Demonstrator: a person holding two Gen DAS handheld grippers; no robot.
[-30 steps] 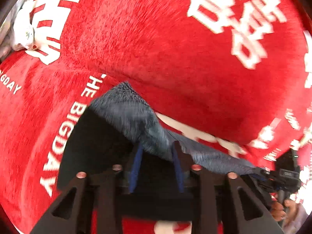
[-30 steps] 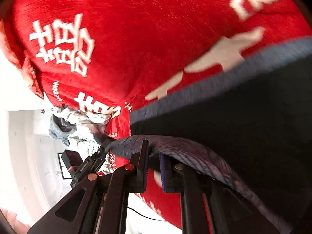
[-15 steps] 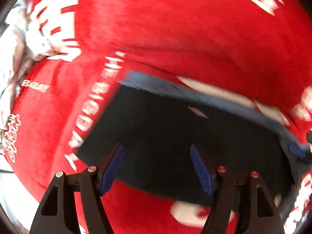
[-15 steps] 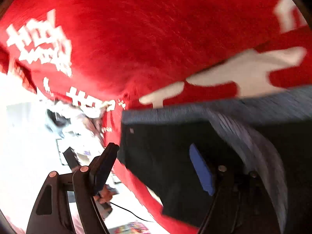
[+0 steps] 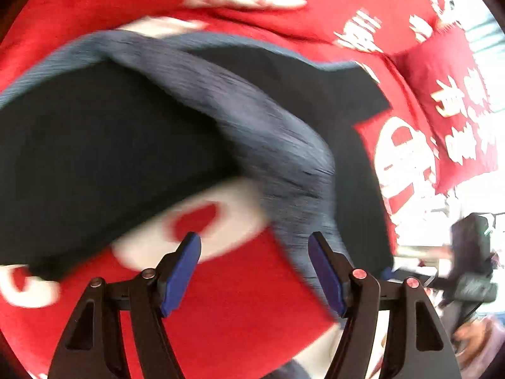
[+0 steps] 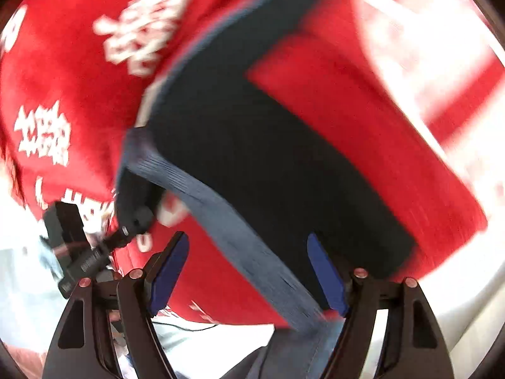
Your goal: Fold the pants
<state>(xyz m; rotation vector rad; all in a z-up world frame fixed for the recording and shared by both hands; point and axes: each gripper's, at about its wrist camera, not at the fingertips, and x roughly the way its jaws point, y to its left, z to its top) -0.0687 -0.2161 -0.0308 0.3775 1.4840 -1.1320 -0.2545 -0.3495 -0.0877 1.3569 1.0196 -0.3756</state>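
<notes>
Two hand-held grippers are seen, each with its jaws spread and nothing grasped: the left hand-held gripper (image 5: 254, 271) and the right hand-held gripper (image 6: 247, 273). One pair of dark pants (image 5: 104, 158) is laid on the red bedspread (image 5: 221, 309), partly doubled over, with its ribbed grey waistband (image 5: 277, 145) turned up near the bed's near edge. Both views are blurred. The next fold would best be made by pinching two matching points on one edge, so that layers are carried over squarely and wrinkles avoided. One red pillow (image 5: 448, 101) is seen towards the far right corner.
</notes>
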